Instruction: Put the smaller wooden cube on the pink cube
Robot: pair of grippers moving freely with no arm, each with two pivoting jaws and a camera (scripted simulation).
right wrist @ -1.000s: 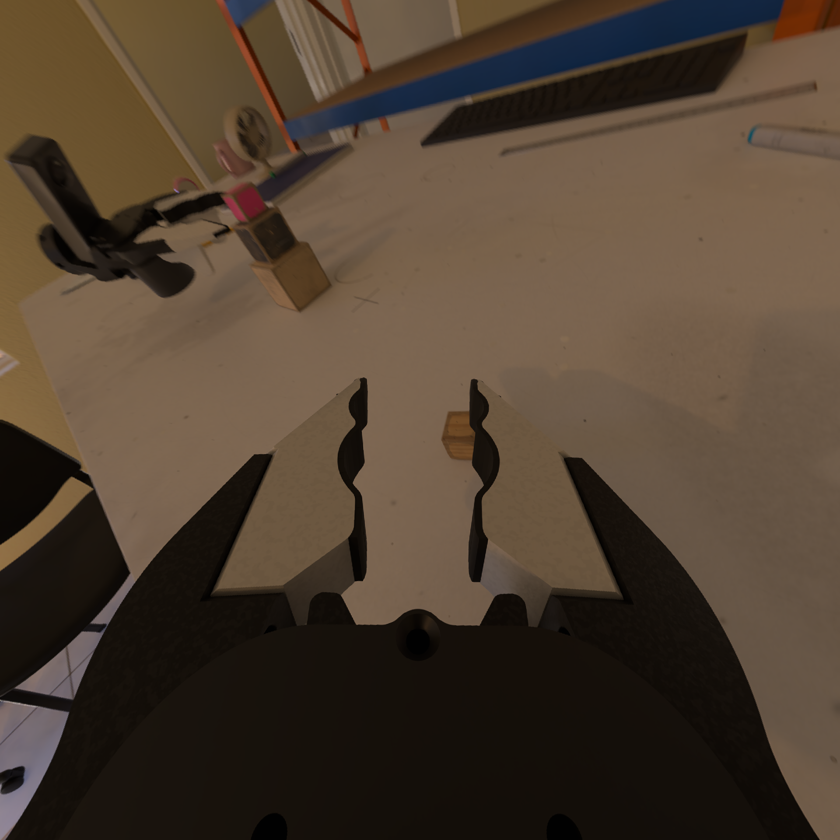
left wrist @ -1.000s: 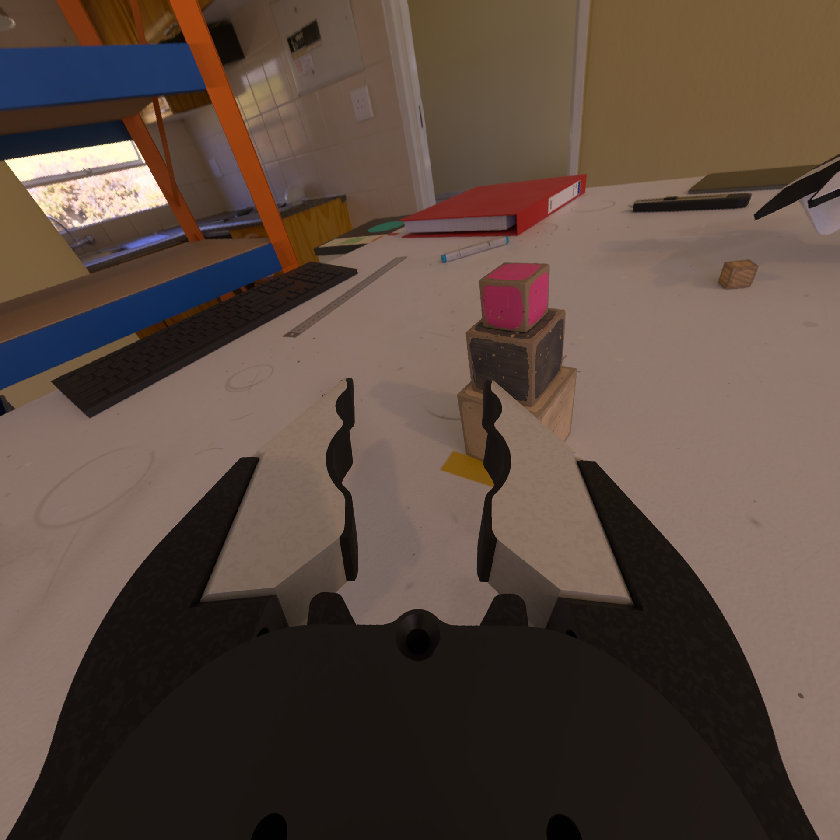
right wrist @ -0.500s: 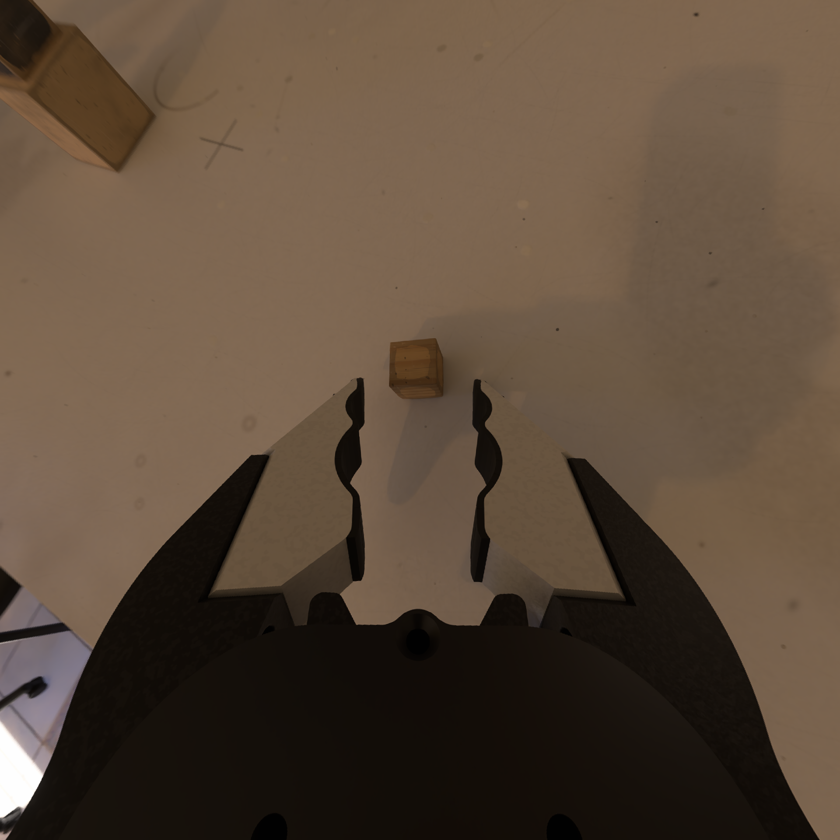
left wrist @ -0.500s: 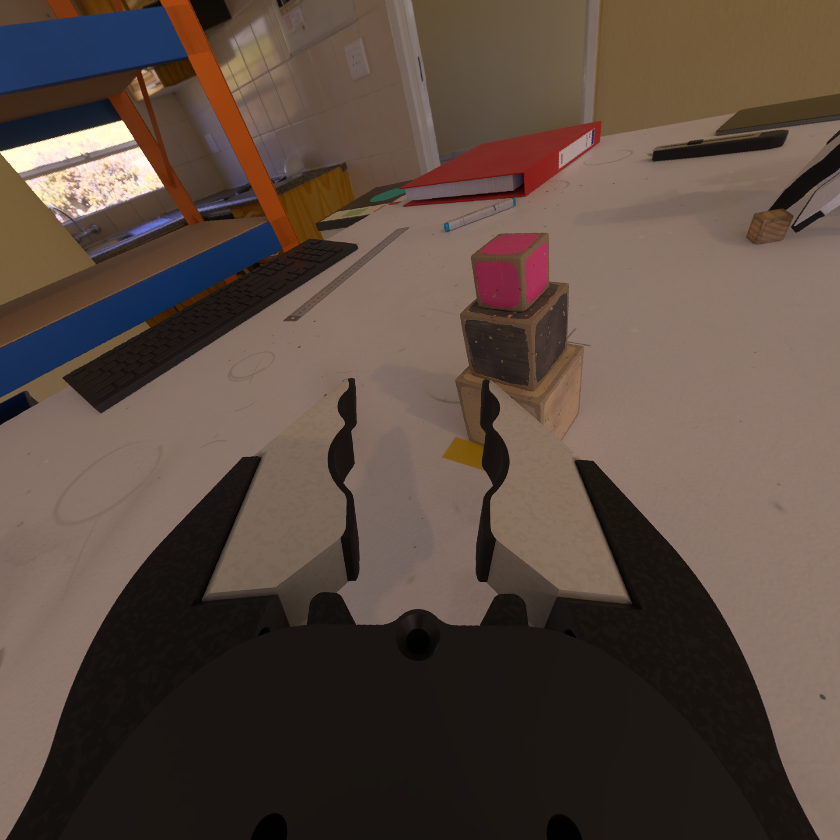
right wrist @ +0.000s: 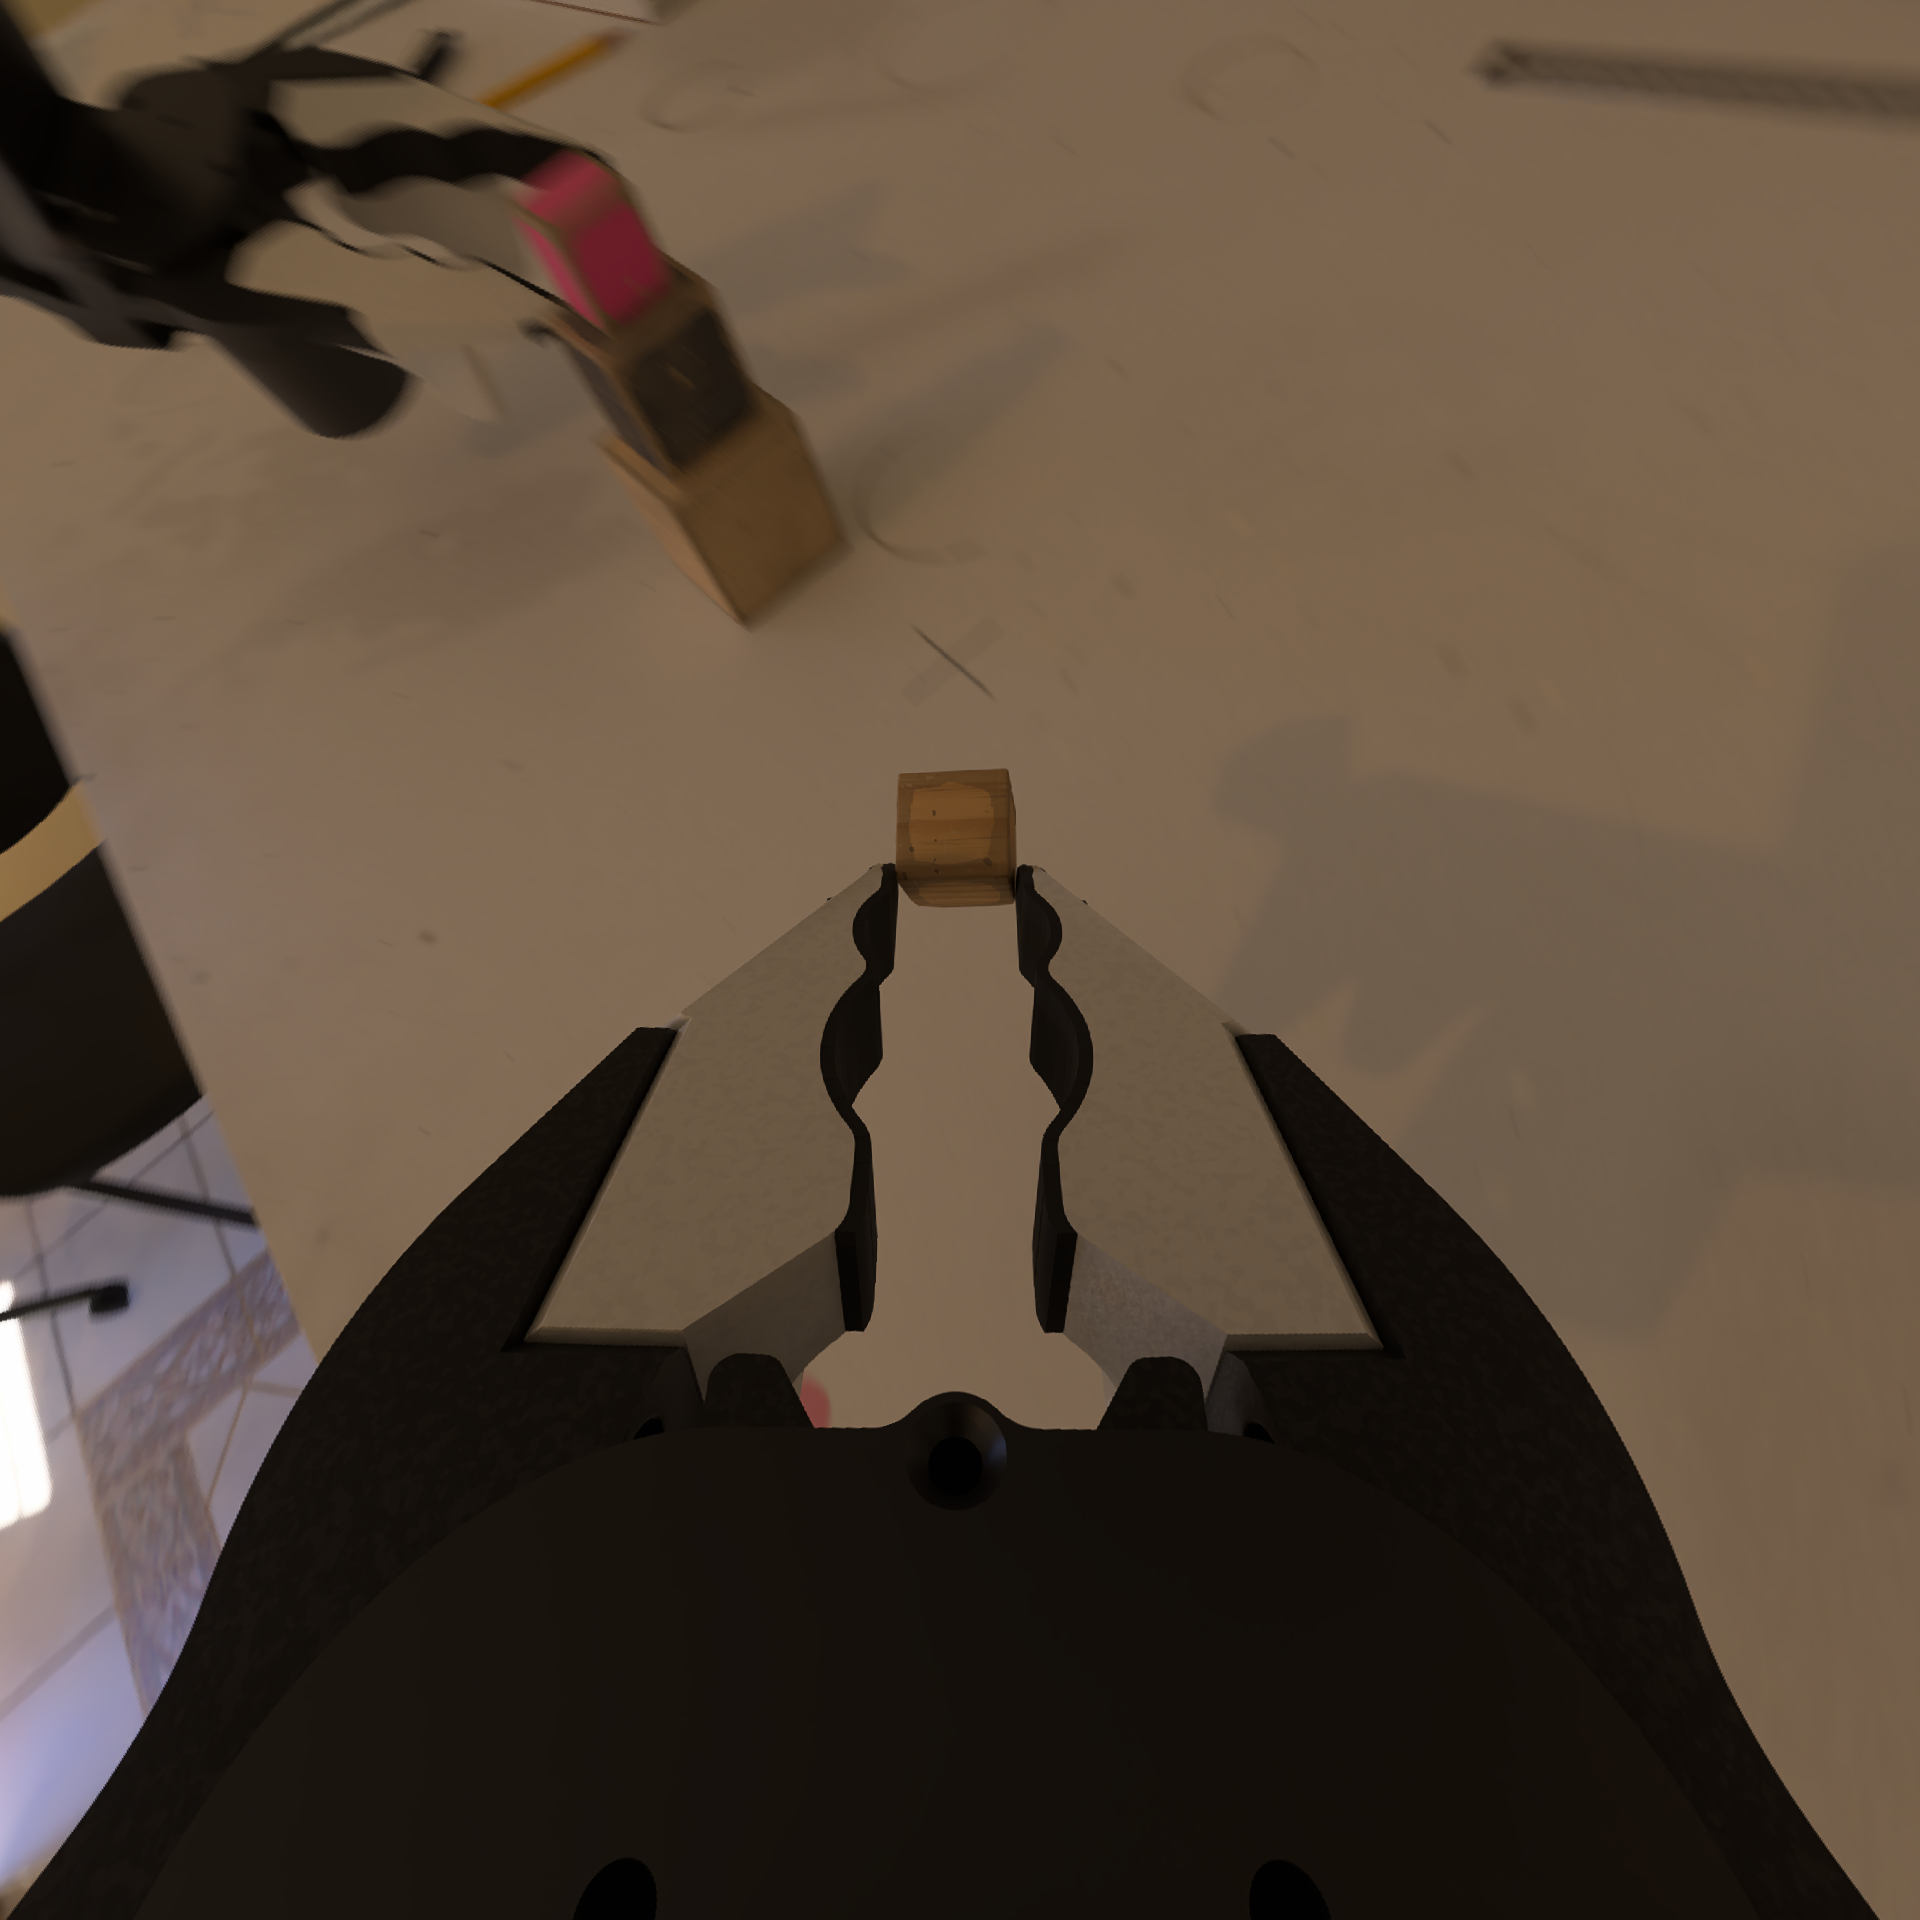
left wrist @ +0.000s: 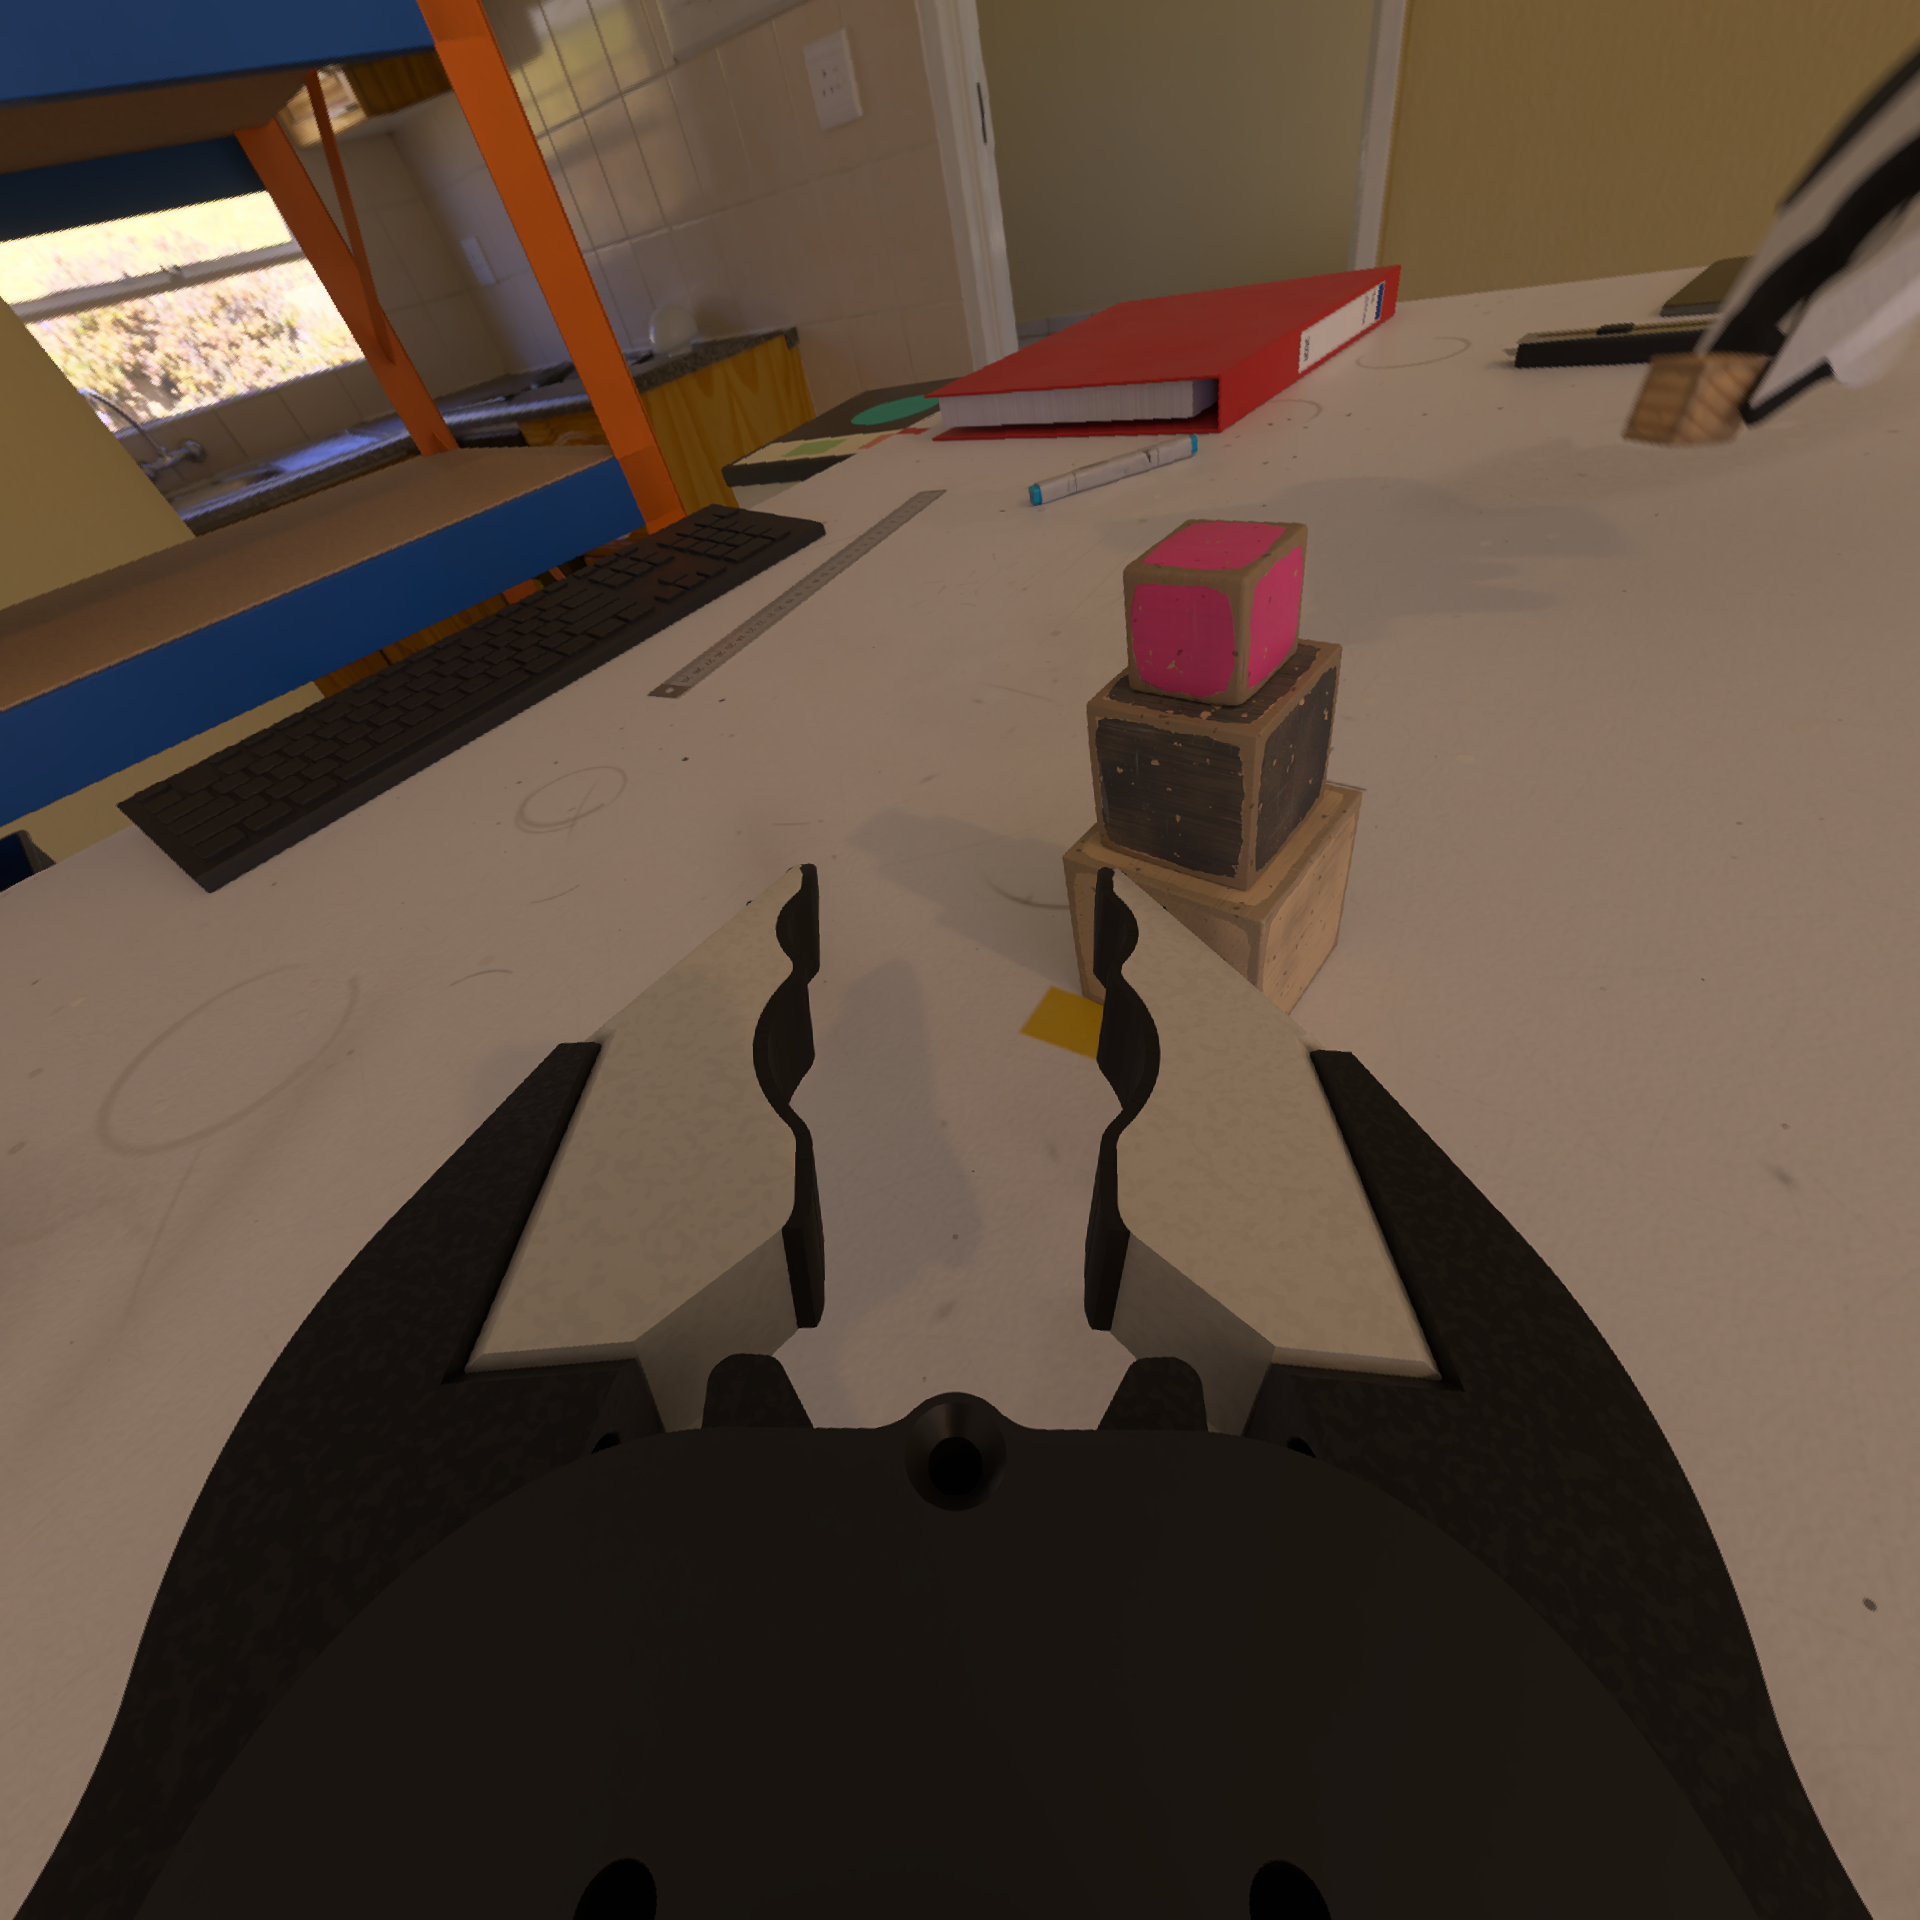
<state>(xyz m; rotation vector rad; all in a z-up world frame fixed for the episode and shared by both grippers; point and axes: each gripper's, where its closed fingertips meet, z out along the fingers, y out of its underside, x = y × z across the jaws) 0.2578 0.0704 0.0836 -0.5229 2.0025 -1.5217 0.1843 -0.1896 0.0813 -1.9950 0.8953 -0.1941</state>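
Observation:
A pink cube (left wrist: 1216,608) tops a stack on a black cube (left wrist: 1210,774) and a larger wooden cube (left wrist: 1247,920). My left gripper (left wrist: 956,894) is open and empty, low over the table just left of the stack's base. My right gripper (right wrist: 954,888) is shut on the smaller wooden cube (right wrist: 954,840) at its fingertips and holds it above the table. In the left wrist view that cube (left wrist: 1688,397) hangs in the air at the far right, higher than the pink cube. The stack (right wrist: 675,374) shows blurred in the right wrist view, up and to the left.
A black keyboard (left wrist: 468,686), a steel ruler (left wrist: 800,592), a marker pen (left wrist: 1112,470) and a red binder (left wrist: 1174,358) lie behind the stack. A blue and orange shelf rack (left wrist: 312,540) stands at the left. A yellow square (left wrist: 1060,1020) is on the table. The table edge (right wrist: 208,1039) runs at the left.
My right gripper has shut on the smaller wooden cube and lifted it off the table, and turned towards the stack. My left gripper has stayed open beside the stack.

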